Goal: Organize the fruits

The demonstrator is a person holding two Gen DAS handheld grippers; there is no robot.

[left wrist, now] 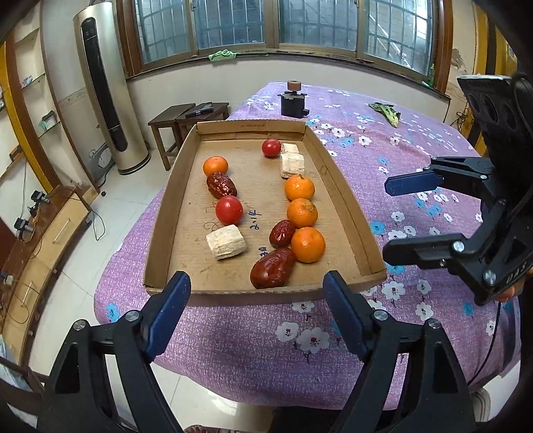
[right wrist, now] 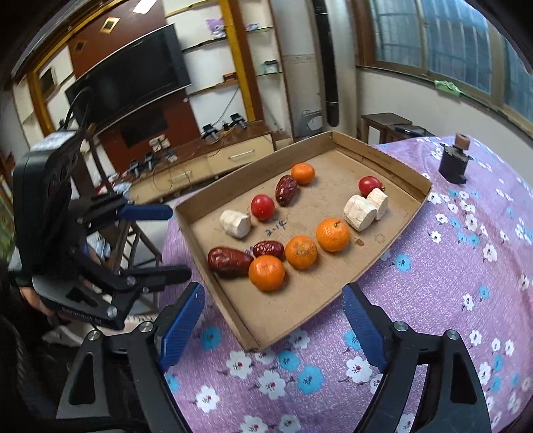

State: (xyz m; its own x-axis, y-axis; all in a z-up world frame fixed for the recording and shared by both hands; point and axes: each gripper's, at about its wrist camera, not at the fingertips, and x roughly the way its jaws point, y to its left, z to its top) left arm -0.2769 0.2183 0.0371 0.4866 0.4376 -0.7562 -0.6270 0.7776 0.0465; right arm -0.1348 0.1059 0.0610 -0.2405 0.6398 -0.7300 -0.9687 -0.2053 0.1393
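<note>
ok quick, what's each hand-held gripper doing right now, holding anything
left hand-held gripper: open, holding nothing, short of the cardboard tray.
right hand-held gripper: open, holding nothing.

This is a home living room. A large flat television [right wrist: 128, 78] hangs on a wood-panelled wall above a low cabinet [right wrist: 213, 160] strewn with cables. Glass shelves [right wrist: 230, 50] hold small ornaments. A tall standing air conditioner [left wrist: 110, 90] stands in the corner beside barred windows [left wrist: 276, 23]. Off the far-left corner of a table covered with a purple flowered cloth [left wrist: 383, 160] stand wooden stools [left wrist: 186, 116] on a tiled floor [left wrist: 110, 213].
</note>
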